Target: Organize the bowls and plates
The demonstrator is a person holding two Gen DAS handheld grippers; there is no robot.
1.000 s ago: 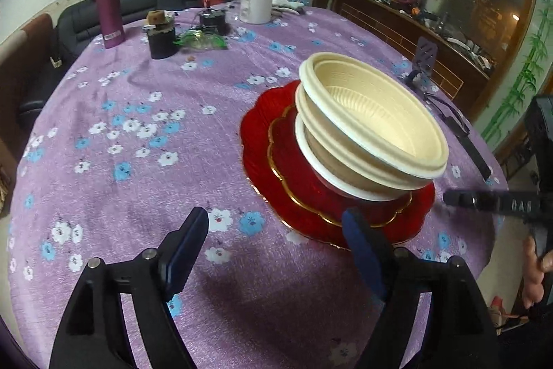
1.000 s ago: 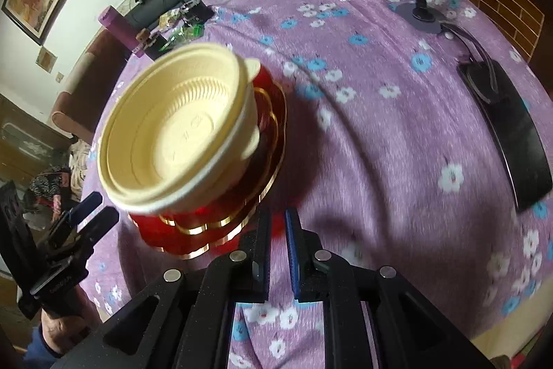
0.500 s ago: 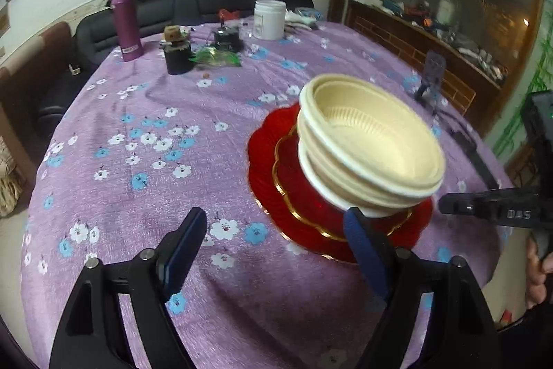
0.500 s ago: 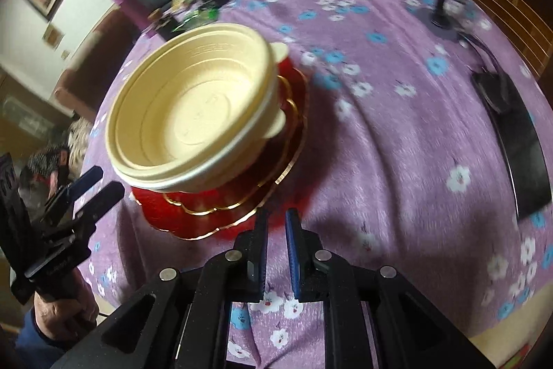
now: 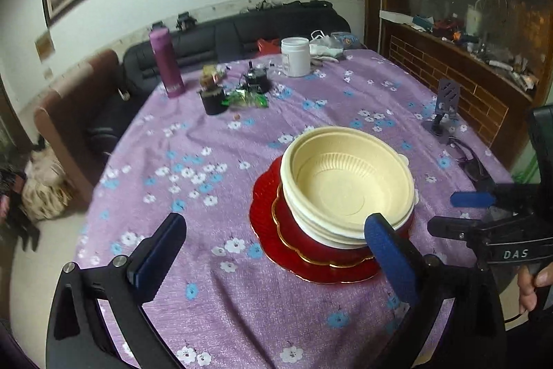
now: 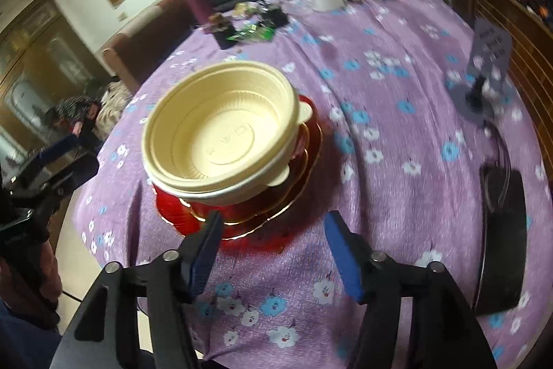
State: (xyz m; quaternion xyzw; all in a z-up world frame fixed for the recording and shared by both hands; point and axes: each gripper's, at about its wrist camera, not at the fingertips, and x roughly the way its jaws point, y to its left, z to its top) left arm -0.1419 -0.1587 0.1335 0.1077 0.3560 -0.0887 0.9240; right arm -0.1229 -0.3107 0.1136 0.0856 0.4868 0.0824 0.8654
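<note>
1. We count three cream bowls (image 5: 349,185) nested mouth-up; rims seen edge-on, exact count uncertain. Two red plates (image 5: 269,223) lie flat beneath, gold-edged one on top.
2. Stack sits right of centre in the left wrist view, on the purple flowered tablecloth (image 5: 207,182).
3. Left gripper (image 5: 273,248) points down, jaws just opened wide, nothing between them.
4. Right gripper (image 6: 273,251) angled down just before the plates, jaws just spread, empty.

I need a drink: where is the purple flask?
In the left wrist view the purple flask stands upright at the table's far left edge, before the black sofa, left of the white jar.
</note>
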